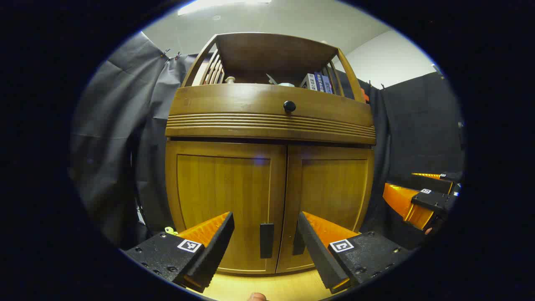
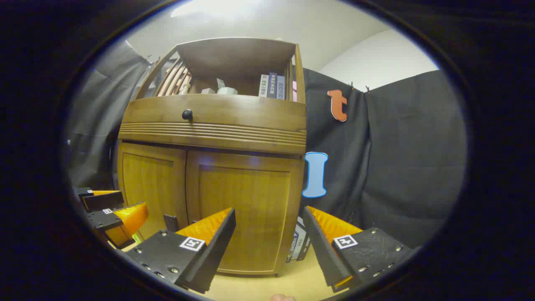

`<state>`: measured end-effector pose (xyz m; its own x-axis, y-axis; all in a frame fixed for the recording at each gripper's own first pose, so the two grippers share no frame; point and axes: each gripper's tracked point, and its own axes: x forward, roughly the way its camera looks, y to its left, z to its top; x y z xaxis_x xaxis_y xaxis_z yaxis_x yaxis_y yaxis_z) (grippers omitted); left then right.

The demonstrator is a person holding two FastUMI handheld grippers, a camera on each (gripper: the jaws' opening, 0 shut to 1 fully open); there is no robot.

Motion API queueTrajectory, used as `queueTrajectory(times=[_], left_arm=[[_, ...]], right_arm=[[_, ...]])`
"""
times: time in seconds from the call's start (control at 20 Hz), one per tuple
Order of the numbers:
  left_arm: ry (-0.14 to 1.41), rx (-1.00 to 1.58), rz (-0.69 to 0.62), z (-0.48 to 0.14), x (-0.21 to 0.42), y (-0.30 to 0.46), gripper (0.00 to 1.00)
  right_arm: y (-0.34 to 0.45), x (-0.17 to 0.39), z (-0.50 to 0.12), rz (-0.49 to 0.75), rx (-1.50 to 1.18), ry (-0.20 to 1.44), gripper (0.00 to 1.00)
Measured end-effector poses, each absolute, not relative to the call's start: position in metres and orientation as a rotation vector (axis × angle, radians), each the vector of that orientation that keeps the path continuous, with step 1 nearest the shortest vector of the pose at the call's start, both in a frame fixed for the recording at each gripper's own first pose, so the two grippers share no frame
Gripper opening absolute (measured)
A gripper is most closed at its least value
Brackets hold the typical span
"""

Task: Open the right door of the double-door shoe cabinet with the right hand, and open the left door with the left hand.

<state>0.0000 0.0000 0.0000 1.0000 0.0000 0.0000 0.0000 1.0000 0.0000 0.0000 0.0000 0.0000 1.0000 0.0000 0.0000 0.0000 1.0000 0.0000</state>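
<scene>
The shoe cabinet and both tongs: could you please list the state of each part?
Left door: closed.
Right door: closed.
Drawer: closed.
Left tongs: open, short of the door handles.
Right tongs: open, holding nothing.

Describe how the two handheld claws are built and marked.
Both match. The left claw and the right claw each have two wedge-shaped ribbed fingers on black bolted blocks, each block carrying a small square black-and-white tag. No cables visible.

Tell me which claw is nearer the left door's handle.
Left. The left claw faces the left door's handle head-on; the right claw sits off to the right, facing the right door.
</scene>
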Motion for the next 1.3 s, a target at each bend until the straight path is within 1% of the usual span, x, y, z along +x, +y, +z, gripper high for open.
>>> queueTrajectory(times=[0.25, 0.3, 0.35, 0.4, 0.45, 0.5, 0.55, 0.6, 0.7, 0.75, 0.8, 0.95, 1.0, 1.15, 1.2, 1.25, 1.3], left_arm=[[-0.019, -0.002, 0.027, 0.01, -0.002, 0.004, 0.92], [-0.02, 0.004, 0.032, 0.011, -0.003, 0.004, 0.95], [-0.021, 0.012, 0.037, 0.012, -0.005, 0.005, 0.95], [-0.021, 0.018, 0.043, 0.009, -0.012, 0.008, 0.92], [-0.023, 0.019, 0.047, 0.009, -0.017, 0.011, 0.92], [-0.023, 0.015, 0.051, 0.009, -0.018, 0.012, 0.95], [-0.021, 0.01, 0.054, 0.008, -0.016, 0.014, 0.92], [-0.021, 0.007, 0.056, 0.008, -0.014, 0.015, 0.95], [-0.015, 0.005, 0.058, 0.005, -0.011, 0.018, 0.95], [-0.01, 0.003, 0.058, 0.003, -0.009, 0.02, 0.95], [-0.004, 0.003, 0.059, 0.001, -0.007, 0.022, 0.92], [0.011, 0.006, 0.063, -0.004, -0.002, 0.028, 0.92], [0.014, 0.005, 0.064, -0.005, 0.0, 0.029, 0.92], [0.015, 0.003, 0.064, -0.006, 0.004, 0.034, 0.92], [0.013, 0.008, 0.065, -0.006, 0.005, 0.036, 0.92], [0.008, 0.013, 0.064, -0.005, 0.006, 0.037, 0.92], [0.003, 0.018, 0.065, -0.003, 0.007, 0.039, 0.92]], right_arm=[[0.004, -0.005, -0.007, 0.014, 0.013, 0.024, 0.96], [0.005, -0.005, -0.009, 0.021, 0.014, 0.027, 0.96], [0.007, -0.006, -0.01, 0.028, 0.017, 0.03, 0.96], [0.009, -0.006, -0.011, 0.035, 0.02, 0.031, 0.96], [0.011, -0.006, -0.012, 0.041, 0.023, 0.032, 0.96], [0.013, -0.006, -0.014, 0.05, 0.022, 0.038, 0.96], [0.015, -0.005, -0.016, 0.057, 0.017, 0.045, 0.96], [0.017, -0.004, -0.018, 0.063, 0.014, 0.049, 0.96], [0.02, -0.003, -0.019, 0.071, 0.015, 0.049, 0.94], [0.022, -0.002, -0.018, 0.074, 0.017, 0.046, 0.94], [0.024, 0.0, -0.018, 0.077, 0.02, 0.043, 0.94], [0.035, 0.004, -0.022, 0.085, 0.039, 0.045, 0.94], [0.038, 0.005, -0.025, 0.089, 0.048, 0.05, 0.96], [0.049, 0.011, -0.033, 0.1, 0.053, 0.065, 0.96], [0.052, 0.014, -0.038, 0.103, 0.052, 0.072, 0.94], [0.056, 0.015, -0.041, 0.107, 0.054, 0.079, 0.99], [0.06, 0.018, -0.046, 0.111, 0.06, 0.085, 0.94]])
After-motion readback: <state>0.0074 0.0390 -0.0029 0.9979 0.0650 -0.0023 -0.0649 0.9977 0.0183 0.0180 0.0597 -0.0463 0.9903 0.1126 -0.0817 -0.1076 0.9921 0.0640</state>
